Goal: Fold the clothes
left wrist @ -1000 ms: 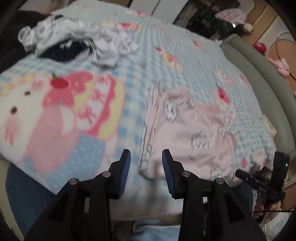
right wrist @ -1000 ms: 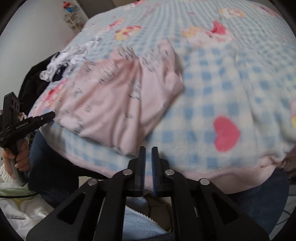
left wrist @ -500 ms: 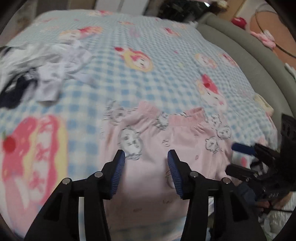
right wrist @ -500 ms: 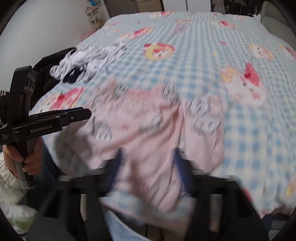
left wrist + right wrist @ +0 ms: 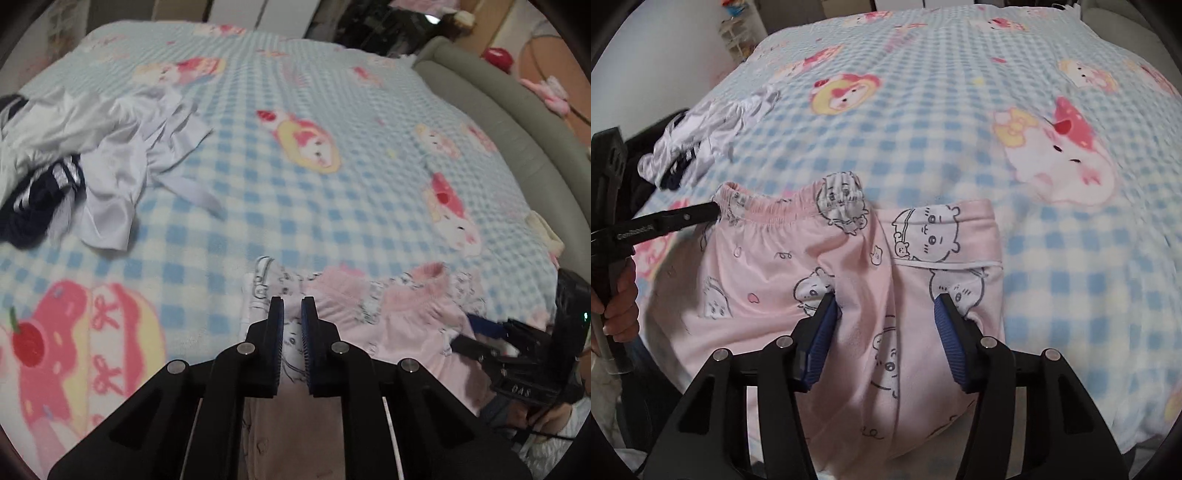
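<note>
Pink trousers (image 5: 768, 266) with cartoon prints lie at the near edge of the bed, waistband facing away. My left gripper (image 5: 291, 310) is at the waistband's left corner, and its jaws are closing with only a narrow gap, pinching the cloth (image 5: 406, 317). The right wrist view shows that gripper (image 5: 714, 211) gripping the gathered corner. My right gripper (image 5: 886, 306) stands wide over the trousers' right half. Its jaws are closing, and a ridge of pink cloth lies between the fingers, which dig into the fabric without clamping it. It also shows at the right in the left wrist view as the right gripper (image 5: 467, 332).
A blue checked blanket (image 5: 295, 184) with cartoon patches covers the bed. A loose pile of white and navy clothes (image 5: 110, 147) lies at the far left, also seen as the pile (image 5: 701, 140). A grey padded bed rim (image 5: 517, 122) runs along the right. A person's hand (image 5: 618, 299) holds the left gripper.
Both grippers moved in over the trousers. The left jaws went from open to nearly shut on the waistband corner. The right jaws went from shut to wide open around the cloth.
</note>
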{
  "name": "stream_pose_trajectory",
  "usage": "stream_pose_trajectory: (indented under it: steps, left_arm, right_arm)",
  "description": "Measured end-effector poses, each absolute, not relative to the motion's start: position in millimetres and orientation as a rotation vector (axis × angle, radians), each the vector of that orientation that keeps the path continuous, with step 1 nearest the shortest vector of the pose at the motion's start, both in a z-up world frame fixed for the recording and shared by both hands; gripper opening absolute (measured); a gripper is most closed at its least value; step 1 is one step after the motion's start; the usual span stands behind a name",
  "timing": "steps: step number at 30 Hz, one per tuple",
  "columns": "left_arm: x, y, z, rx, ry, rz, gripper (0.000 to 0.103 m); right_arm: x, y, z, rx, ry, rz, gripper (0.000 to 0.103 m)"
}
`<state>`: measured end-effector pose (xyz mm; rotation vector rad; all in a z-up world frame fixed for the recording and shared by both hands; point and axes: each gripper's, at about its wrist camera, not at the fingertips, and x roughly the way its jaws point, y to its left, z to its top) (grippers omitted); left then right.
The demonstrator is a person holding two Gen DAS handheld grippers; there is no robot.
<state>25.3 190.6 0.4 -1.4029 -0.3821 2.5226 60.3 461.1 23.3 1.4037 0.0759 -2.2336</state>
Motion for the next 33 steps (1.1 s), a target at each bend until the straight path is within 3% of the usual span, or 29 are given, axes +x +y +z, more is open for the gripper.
stream_pose_trajectory:
  steps: [10, 12, 15, 19, 22, 24, 26, 28, 31, 33]
  left_arm:
    - [29, 214, -30, -1.565, -0.181, 2.448, 0.017]
    - [15, 206, -32, -1.602, -0.160, 2.492, 0.005]
    - [9, 200, -17, -1.595, -0.139, 2.561, 0.005]
    - [38, 210, 14, -1.447, -0.221, 2.536, 0.010]
    - [69, 233, 13, -1.375, -0.352, 2.385, 0.025]
    - [83, 252, 0, -1.409, -0.286, 2.364, 0.028]
    - [83, 241, -15, -1.519, -0.273, 2.419, 0.023]
    - [80, 218, -27, -1.618, -0.356, 2.462, 0.005]
    - [80, 183, -22, -1.686, -0.368, 2.616, 0.004]
    - [82, 164, -16, -1.691, -0.394, 2.675, 0.009]
  right_arm:
    - [68, 455, -4, 1.437, 0.115, -2.265, 0.056]
    - [66, 455, -3, 1.444, 0.101, -2.274, 0.055]
    - [69, 463, 14, 1.426, 0.177, -2.388, 0.055]
    - [80, 490, 35, 1.382, 0.055, -2.447, 0.056]
    - [90, 481, 32, 1.387, 0.004, -2.296, 0.057]
    - [96, 460, 21, 1.403, 0.054, -2.201, 0.058]
    - [103, 444, 3, 1.460, 0.177, -2.176, 0.059]
    - [107, 441, -9, 1.488, 0.260, -2.185, 0.058]
    - [109, 452, -9, 1.496, 0.308, -2.229, 0.058]
    - [109, 464, -9, 1.522, 0.291, -2.257, 0.060]
